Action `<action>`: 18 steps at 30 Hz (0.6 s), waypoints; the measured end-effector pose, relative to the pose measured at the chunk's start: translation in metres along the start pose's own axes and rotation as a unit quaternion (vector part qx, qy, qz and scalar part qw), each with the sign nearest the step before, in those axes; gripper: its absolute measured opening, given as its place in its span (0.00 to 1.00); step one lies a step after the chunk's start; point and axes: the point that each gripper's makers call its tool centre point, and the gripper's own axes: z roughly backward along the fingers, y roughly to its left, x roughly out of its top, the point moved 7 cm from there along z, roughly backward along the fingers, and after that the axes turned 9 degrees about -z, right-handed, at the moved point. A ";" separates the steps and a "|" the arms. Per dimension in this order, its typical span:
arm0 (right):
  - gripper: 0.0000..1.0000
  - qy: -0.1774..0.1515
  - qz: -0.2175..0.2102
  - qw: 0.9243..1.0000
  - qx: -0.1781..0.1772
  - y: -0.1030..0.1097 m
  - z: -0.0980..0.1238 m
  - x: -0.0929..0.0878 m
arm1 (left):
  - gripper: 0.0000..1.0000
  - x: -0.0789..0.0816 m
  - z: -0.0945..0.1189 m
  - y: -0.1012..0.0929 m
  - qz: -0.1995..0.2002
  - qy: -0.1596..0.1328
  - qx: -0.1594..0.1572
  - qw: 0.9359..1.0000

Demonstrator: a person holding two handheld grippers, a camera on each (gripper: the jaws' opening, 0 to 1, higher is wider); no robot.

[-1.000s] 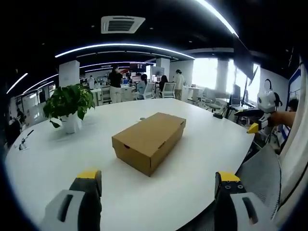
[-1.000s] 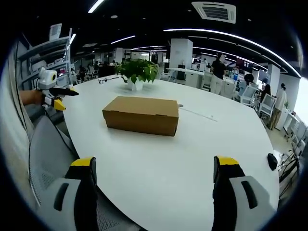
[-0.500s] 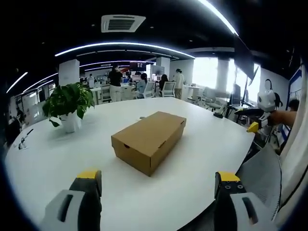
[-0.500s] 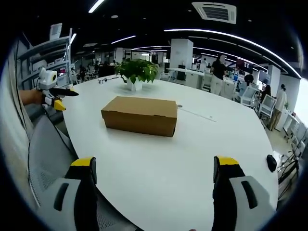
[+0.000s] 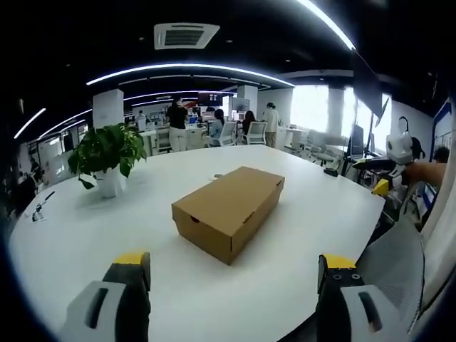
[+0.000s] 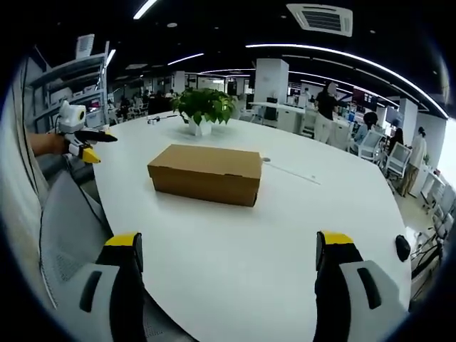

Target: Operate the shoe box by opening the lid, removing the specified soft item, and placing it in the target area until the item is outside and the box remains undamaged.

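A big white round table is sitting in a large office room, and a brown cardboard shoe box is lying on it near the middle with its lid closed flat. In the left gripper view the left gripper is hovering over the near edge of the table with its two yellow-tipped jaws spread wide apart and nothing between them. In the right gripper view the right gripper is hanging the same way, jaws far apart and holding nothing, and the shoe box is lying well ahead of it. Neither gripper is touching the box. A green leafy plant in a white pot is standing on the table beyond the box, well apart from it. A grey mesh chair is sitting just beside the table's edge. Long curved light strips are glowing on the dark ceiling, and an air vent is sitting up there too. Far back, people are standing among desks and chairs, and bright windows are shining on one side.
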 end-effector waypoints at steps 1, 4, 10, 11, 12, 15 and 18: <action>0.96 0.000 0.001 1.000 0.001 -0.001 -0.001 0.001 | 1.00 0.000 -0.001 0.000 0.000 0.001 0.001 1.000; 0.96 0.001 0.005 1.000 0.006 -0.005 -0.004 0.003 | 1.00 0.001 -0.003 0.001 -0.001 0.004 0.005 1.000; 0.96 0.003 0.013 1.000 0.014 -0.011 -0.011 0.007 | 0.99 0.004 -0.010 0.000 -0.003 0.007 0.008 1.000; 0.96 0.003 0.014 1.000 0.015 -0.012 -0.012 0.008 | 0.99 0.004 -0.011 0.000 -0.003 0.008 0.009 1.000; 0.96 0.004 0.016 1.000 0.017 -0.014 -0.014 0.009 | 0.98 0.004 -0.012 0.000 -0.003 0.010 0.010 1.000; 0.96 0.008 0.020 1.000 0.020 -0.018 -0.018 0.010 | 0.98 0.003 -0.016 0.001 -0.003 0.014 0.013 1.000; 0.95 0.009 0.020 0.999 0.026 -0.022 -0.023 0.012 | 0.96 0.004 -0.020 0.001 0.000 0.016 0.015 1.000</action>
